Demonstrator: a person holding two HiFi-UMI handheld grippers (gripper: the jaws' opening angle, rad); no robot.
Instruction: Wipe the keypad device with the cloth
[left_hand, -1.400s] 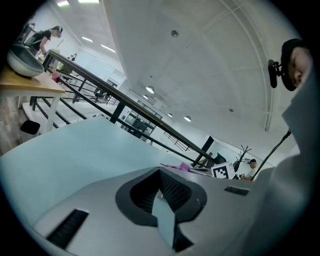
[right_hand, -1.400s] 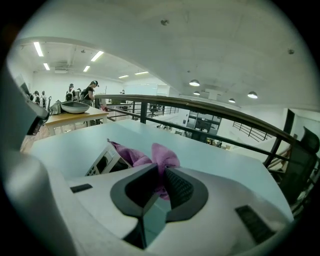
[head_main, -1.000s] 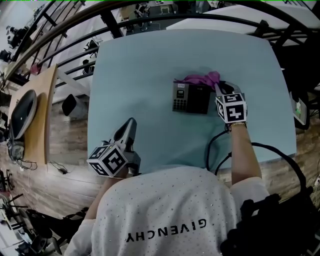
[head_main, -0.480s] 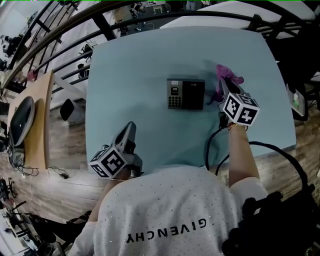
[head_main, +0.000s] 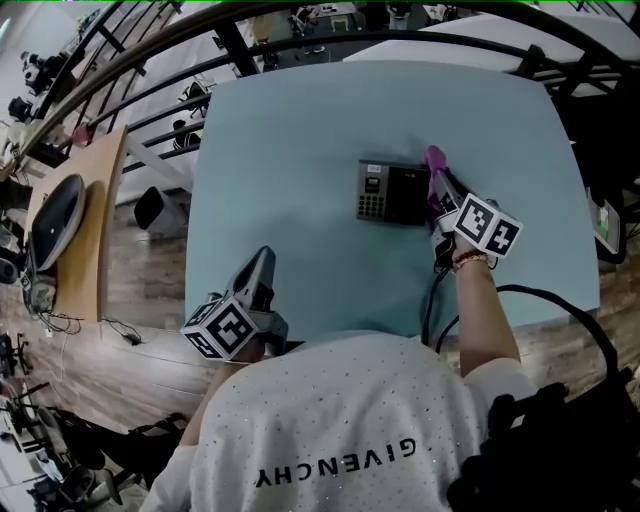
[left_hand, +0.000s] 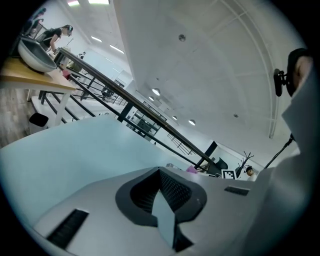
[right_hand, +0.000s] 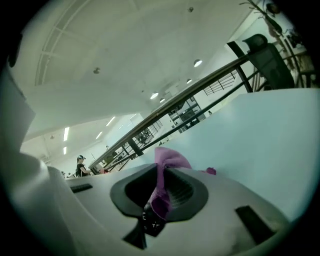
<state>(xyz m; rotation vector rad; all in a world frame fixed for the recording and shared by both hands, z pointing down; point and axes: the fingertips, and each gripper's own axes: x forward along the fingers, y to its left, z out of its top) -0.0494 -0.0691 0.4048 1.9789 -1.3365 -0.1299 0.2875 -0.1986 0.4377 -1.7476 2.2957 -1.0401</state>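
1. Left gripper (head_main: 261, 262): it rests at the near edge of the table (head_main: 300, 150), just in front of the person's body and well apart from the work area. Its own view shows the jaws drawn together with nothing between them. It has no part in the wipe at this moment.

2. Right gripper (head_main: 442, 198): it is held out over the table's right half and points away from the person. Its jaws are clamped on the purple cloth (head_main: 434, 164), and a fold of the fabric stands up beyond the pads.

3. Keypad device (head_main: 392, 193): it lies flat near the table's middle, with the keys and small screen at its left end. The cloth sits at the device's right end. The views do not confirm whether it touches the device.

4. Task status (judgement): the cloth is gripped and brought to the device, so the wipe is under way or about to begin. The key area lies uncovered and probably remains to be wiped. No dirt is visible to mark any part as done.

5. Beyond the table's far edge runs a dark railing (head_main: 150, 60).
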